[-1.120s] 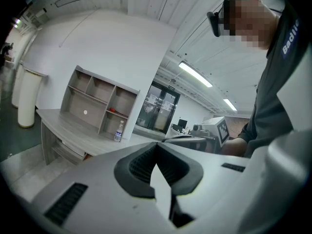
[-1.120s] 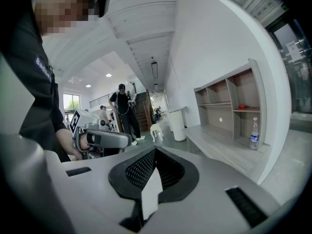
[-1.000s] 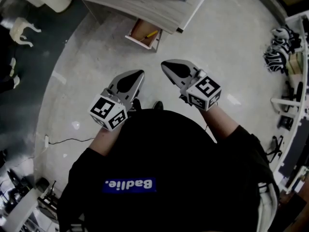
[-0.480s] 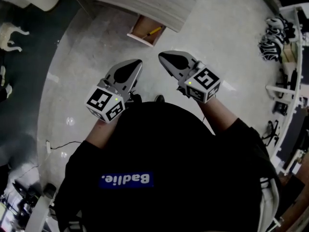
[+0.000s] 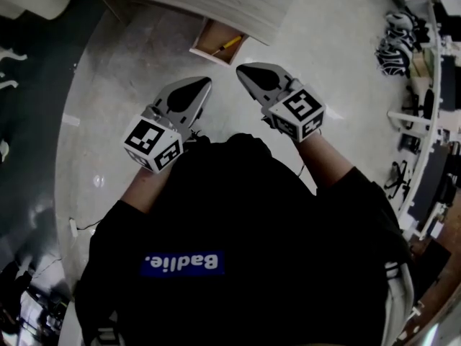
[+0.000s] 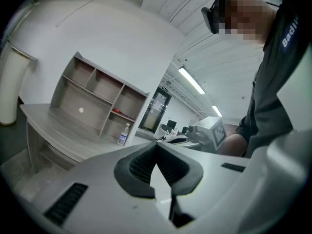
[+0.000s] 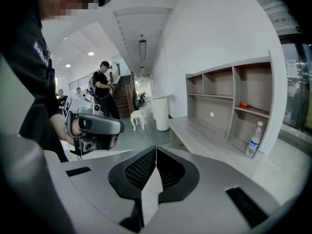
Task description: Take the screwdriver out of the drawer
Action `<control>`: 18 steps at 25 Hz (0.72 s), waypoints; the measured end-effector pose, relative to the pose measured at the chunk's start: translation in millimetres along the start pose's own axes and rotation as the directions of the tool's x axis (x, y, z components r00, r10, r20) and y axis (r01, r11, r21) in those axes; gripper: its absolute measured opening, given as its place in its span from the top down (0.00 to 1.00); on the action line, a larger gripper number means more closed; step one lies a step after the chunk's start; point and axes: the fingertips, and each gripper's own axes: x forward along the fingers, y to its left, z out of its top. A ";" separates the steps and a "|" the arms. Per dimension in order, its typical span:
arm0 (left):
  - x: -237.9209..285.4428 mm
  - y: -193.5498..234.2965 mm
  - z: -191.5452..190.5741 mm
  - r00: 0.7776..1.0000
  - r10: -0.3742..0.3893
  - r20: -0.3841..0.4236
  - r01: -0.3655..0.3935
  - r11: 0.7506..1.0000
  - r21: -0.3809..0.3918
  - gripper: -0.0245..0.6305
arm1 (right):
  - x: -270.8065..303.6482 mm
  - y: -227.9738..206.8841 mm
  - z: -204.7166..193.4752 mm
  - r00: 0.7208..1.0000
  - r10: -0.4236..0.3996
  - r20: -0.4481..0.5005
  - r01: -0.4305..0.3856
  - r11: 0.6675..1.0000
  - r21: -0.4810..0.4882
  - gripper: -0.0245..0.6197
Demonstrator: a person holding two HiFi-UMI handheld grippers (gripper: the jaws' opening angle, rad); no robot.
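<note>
Bare floor point(image 5: 122, 78) lies between us and the desk point(image 5: 216, 2); nothing stands in the path of the left gripper point(image 5: 204, 83) or the right gripper point(image 5: 241, 69). The drawer point(image 5: 207, 42) hangs open at the desk's front edge. That edge covers its rear part, so we see only the front part open from above. A shelf unit point(image 7: 234, 101) and a bottle point(image 7: 252, 141) stand on the desk.

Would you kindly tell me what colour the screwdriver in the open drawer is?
The screwdriver is yellow; it shows best in the head view, lying in the drawer.
</note>
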 end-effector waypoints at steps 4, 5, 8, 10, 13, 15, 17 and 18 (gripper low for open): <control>0.2 18.2 3.2 1.000 0.018 -0.001 -0.019 1.000 -0.010 0.96 | 19.1 -10.6 -5.8 0.999 -0.017 -0.049 0.016 0.999 -0.029 0.91; 1.8 20.6 4.2 1.000 0.027 -0.003 -0.027 1.000 -0.015 0.96 | 23.1 -13.9 -8.4 0.998 -0.014 -0.062 0.012 0.999 -0.033 0.91; 6.4 26.6 3.4 0.998 0.057 0.001 -0.057 0.998 -0.021 0.96 | 32.3 -23.3 -17.5 0.996 0.005 -0.090 -0.008 0.999 -0.039 0.91; 9.4 32.8 1.6 0.996 0.089 0.009 -0.089 0.996 -0.026 0.96 | 37.2 -30.0 -24.7 0.995 0.016 -0.103 -0.020 0.999 -0.043 0.91; 15.2 43.6 0.7 0.989 0.148 0.015 -0.147 0.988 -0.045 0.96 | 46.9 -42.0 -40.3 0.990 0.043 -0.137 -0.049 0.998 -0.043 0.91; 19.8 50.7 0.0 0.983 0.184 0.020 -0.182 0.982 -0.055 0.96 | 53.7 -50.9 -48.5 0.985 0.063 -0.159 -0.071 0.997 -0.040 0.91; 25.3 56.7 0.9 0.976 0.214 0.023 -0.213 0.975 -0.063 0.96 | 58.4 -59.9 -52.8 0.982 0.075 -0.174 -0.083 0.996 -0.041 0.91; 28.5 59.4 1.2 0.973 0.228 0.025 -0.226 0.972 -0.068 0.96 | 60.5 -64.3 -54.7 0.980 0.079 -0.182 -0.088 0.995 -0.043 0.91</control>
